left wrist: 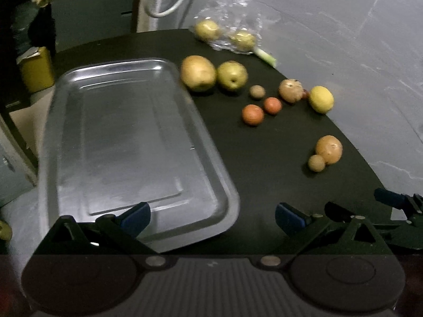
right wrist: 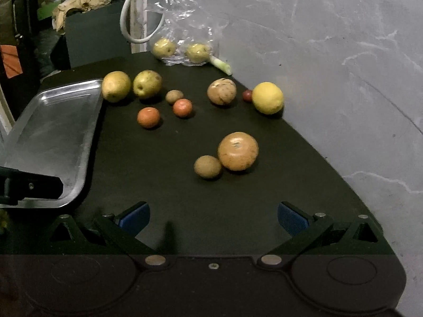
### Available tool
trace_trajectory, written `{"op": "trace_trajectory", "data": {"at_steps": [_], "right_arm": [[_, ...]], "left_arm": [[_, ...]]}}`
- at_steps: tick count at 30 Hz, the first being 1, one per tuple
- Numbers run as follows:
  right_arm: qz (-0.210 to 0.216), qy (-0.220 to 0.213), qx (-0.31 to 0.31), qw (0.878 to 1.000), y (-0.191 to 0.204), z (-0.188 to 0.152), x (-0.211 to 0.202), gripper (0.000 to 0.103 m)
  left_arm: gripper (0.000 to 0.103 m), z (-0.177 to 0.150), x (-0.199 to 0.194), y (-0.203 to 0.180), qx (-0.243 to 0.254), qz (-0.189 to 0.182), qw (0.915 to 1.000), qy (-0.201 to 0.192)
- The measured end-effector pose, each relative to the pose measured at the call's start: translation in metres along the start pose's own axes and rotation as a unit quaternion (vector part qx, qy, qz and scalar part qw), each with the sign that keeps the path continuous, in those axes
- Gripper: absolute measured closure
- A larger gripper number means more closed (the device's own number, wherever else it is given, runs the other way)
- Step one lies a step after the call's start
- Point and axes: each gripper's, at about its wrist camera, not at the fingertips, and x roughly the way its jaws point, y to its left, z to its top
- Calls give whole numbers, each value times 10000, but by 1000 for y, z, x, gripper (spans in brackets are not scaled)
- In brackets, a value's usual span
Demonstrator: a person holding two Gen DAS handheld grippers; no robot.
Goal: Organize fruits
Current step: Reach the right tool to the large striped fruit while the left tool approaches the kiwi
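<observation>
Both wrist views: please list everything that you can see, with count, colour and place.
tray: 1, silver, empty, table's left
table: 1, black
pears: 2, yellow-green, beside tray
bag: 1, clear, far edge, holding 2 yellow fruits
small oranges: 2, orange, middle
kiwis: 2, brown
big orange: 1, touching near kiwi
lemon: 1, yellow, right edge
speckled fruit: 1, tan
left gripper: open
right gripper: open
</observation>
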Motion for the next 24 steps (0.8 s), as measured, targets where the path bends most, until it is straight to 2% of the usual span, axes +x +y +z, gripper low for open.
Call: {"op": "trace_trajectory", "data": {"at_steps": [4,8,16,24], "right_arm": [[-101,-66,241,9996,-25,6,5,1],[-12,-65,533,9986,-49,14,14,1],[534,-71,804,9953,-68,30,42,1],[995,25,737,9923,-78,43,64,5]], "left_arm": [[1,1,7,-17,196,-47,9998,-70],[1,1,16,-32,283,-101,9995,-131],[1,4,34,-65,701,-29,9974,-167],[1,5,55,-104,1246,33,9919,-222]]}}
